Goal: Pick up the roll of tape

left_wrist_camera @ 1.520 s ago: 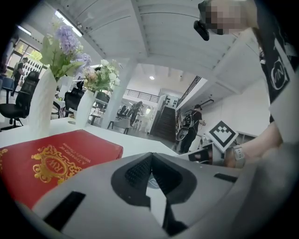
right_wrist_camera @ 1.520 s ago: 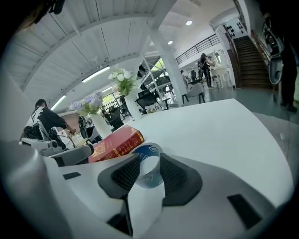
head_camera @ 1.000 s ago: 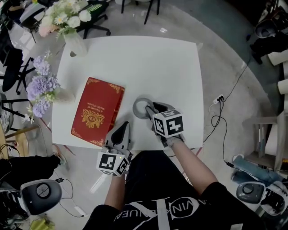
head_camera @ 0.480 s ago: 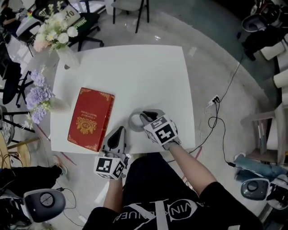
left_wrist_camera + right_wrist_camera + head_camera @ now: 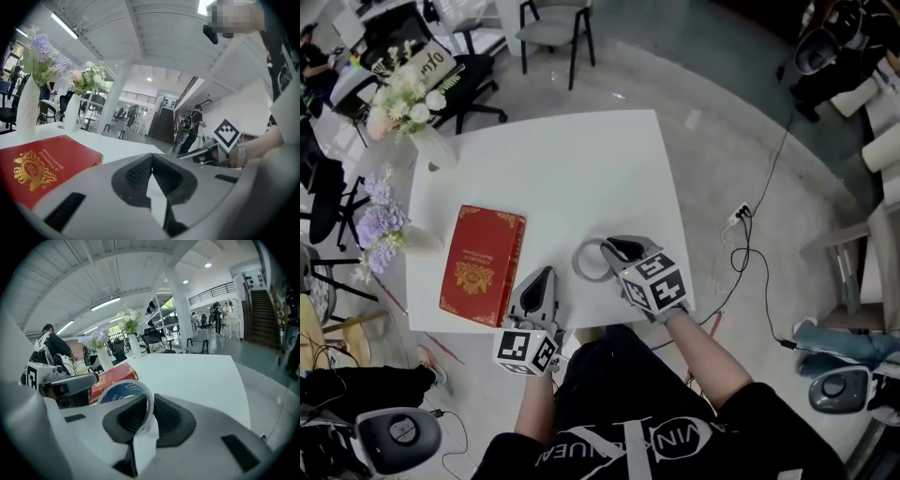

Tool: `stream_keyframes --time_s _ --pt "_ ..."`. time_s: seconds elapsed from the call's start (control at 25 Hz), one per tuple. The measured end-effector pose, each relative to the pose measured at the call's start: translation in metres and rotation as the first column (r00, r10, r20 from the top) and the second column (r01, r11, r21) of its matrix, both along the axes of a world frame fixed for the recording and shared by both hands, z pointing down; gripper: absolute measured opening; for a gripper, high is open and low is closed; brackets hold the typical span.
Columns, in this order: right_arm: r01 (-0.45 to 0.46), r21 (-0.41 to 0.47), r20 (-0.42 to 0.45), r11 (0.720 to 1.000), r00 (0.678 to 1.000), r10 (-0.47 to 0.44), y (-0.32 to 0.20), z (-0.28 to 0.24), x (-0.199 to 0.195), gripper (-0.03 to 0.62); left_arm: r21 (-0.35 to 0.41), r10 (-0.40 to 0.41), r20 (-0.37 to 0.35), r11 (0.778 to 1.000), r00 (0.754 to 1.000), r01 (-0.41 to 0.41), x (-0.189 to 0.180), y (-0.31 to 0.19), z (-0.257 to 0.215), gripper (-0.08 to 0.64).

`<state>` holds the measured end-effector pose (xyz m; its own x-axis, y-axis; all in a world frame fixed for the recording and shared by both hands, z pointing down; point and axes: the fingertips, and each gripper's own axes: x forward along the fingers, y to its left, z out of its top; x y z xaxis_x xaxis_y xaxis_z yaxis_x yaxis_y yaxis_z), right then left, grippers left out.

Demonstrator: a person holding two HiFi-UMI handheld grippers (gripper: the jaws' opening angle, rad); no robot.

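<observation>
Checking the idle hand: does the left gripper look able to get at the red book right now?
Probably yes. The left gripper, shut and empty, hangs just beside the red book with nothing between them; the right gripper, clamped on the roll of tape, is on its other side.

One white table (image 5: 581, 159). One red book (image 5: 482, 266). One roll of tape (image 5: 589, 260). Two vases of flowers — one holding a white bunch (image 5: 405, 94), one a purple bunch (image 5: 377, 221). Two grippers — left gripper (image 5: 542, 277) and right gripper (image 5: 614, 247).
</observation>
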<state>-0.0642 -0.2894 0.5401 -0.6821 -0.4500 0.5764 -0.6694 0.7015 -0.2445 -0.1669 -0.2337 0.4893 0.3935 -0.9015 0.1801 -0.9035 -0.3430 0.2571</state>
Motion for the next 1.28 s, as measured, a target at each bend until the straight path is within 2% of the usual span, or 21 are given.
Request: stream_keyframes --time_s 0.56,1.28 --pt "-0.061 0.060 0.147 0.996 0.988 0.051 0.003 -0.053 0.041 0.060 0.064 -0.032 0.011 0.997 0.999 0.032 0.010 -0.005 -0.026 0.003" --pt "-0.036 0.146 0.272 0.989 0.962 -0.006 -0.001 -0.098 0.033 0.060 0.101 -0.084 0.032 0.992 0.996 0.081 -0.002 -0.012 -0.051 0.003"
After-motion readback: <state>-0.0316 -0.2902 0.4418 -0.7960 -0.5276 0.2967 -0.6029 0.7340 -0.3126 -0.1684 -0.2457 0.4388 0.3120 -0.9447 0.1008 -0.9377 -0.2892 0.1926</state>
